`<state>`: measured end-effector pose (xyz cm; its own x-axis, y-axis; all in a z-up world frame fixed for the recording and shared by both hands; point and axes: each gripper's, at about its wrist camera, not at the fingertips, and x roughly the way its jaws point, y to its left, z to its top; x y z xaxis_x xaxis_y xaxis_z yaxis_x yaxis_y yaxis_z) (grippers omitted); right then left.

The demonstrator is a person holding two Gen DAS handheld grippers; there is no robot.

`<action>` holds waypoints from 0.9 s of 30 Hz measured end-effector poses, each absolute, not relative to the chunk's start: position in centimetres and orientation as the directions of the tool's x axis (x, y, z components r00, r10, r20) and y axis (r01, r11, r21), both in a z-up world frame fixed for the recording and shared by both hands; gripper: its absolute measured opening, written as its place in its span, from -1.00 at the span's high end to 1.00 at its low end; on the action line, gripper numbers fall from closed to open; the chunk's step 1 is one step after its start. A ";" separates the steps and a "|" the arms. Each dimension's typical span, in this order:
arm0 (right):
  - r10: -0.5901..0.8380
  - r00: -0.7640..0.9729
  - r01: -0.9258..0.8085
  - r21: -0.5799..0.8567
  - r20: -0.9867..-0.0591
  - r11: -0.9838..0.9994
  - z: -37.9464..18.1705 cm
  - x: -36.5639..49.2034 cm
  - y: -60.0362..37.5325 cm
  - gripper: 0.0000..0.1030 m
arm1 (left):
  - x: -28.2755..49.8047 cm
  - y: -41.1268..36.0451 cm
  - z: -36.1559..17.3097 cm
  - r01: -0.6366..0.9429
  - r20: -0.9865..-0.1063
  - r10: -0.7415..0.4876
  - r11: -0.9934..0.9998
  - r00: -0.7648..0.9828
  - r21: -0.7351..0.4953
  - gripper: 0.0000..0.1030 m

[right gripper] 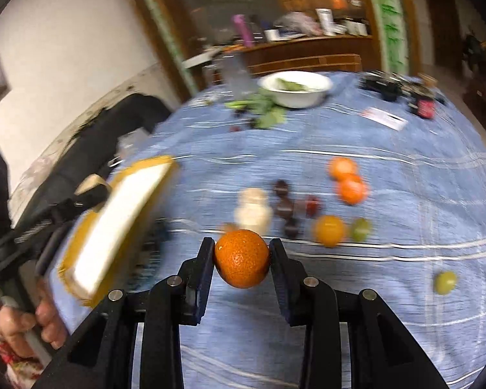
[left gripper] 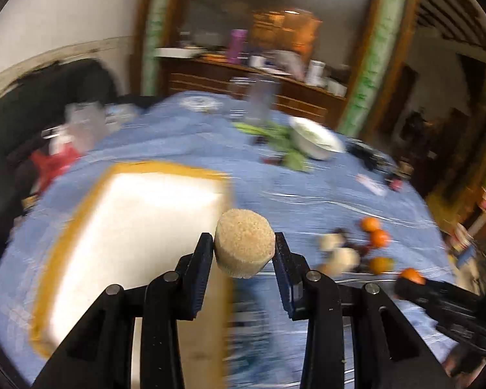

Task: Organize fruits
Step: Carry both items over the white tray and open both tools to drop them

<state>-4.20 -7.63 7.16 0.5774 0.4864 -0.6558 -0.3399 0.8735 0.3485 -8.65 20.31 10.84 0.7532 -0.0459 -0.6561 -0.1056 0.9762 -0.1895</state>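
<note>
My left gripper (left gripper: 243, 239) is shut on a rough tan round piece (left gripper: 244, 248), held in the air beside the right edge of a white tray with a yellow rim (left gripper: 139, 223). My right gripper (right gripper: 241, 243) is shut on an orange (right gripper: 242, 259), lifted above the blue tablecloth (right gripper: 405, 214). On the cloth beyond it lie more oranges (right gripper: 351, 189), two green fruits (right gripper: 361, 228), dark plum-like fruits (right gripper: 283, 207) and pale round pieces (right gripper: 254, 214). The tray (right gripper: 113, 223) is to the left in the right wrist view. Both views are blurred by motion.
A white bowl (right gripper: 296, 90) with greens stands at the far side, with loose leaves (right gripper: 269, 115) beside it. A card (right gripper: 385, 118) and dark gadgets (right gripper: 388, 86) lie at the far right. A black bag (left gripper: 58, 97) and a clear jar (left gripper: 262, 97) stand by the left and far edges.
</note>
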 end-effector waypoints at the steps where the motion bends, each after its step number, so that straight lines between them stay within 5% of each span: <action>1: 0.508 0.565 -0.368 0.352 -0.651 0.861 7.5 -4.5 -6.2 0.28 | -9.0 21.7 10.6 -0.145 -0.662 -0.011 0.973 0.750 -0.181 0.30; 6: 0.596 0.472 -0.499 0.360 -0.649 0.788 7.8 -5.8 1.8 0.27 | -10.2 27.3 8.6 -0.300 -0.708 0.114 0.943 0.697 -0.144 0.30; 15: 0.614 0.306 -0.624 0.334 -0.728 0.707 4.1 -7.6 14.3 0.26 | -11.5 30.6 7.1 -0.314 -0.726 0.121 0.940 0.677 -0.135 0.29; 22: 0.524 0.344 -0.672 0.186 -0.779 0.717 2.1 -8.0 18.7 0.24 | -11.3 31.6 7.0 -0.271 -0.719 0.001 0.926 0.695 -0.261 -0.01; 27: 0.537 0.362 -0.674 0.184 -0.763 0.715 2.5 -7.9 18.6 -0.16 | -12.4 33.0 7.9 -0.278 -0.674 -0.047 0.888 0.737 -0.365 -0.39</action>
<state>-7.94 18.64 2.45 0.3615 0.5365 -0.7625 -0.6741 0.7154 0.1838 -12.42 33.04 7.95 0.7369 -0.0466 -0.6744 -0.2782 0.8883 -0.3653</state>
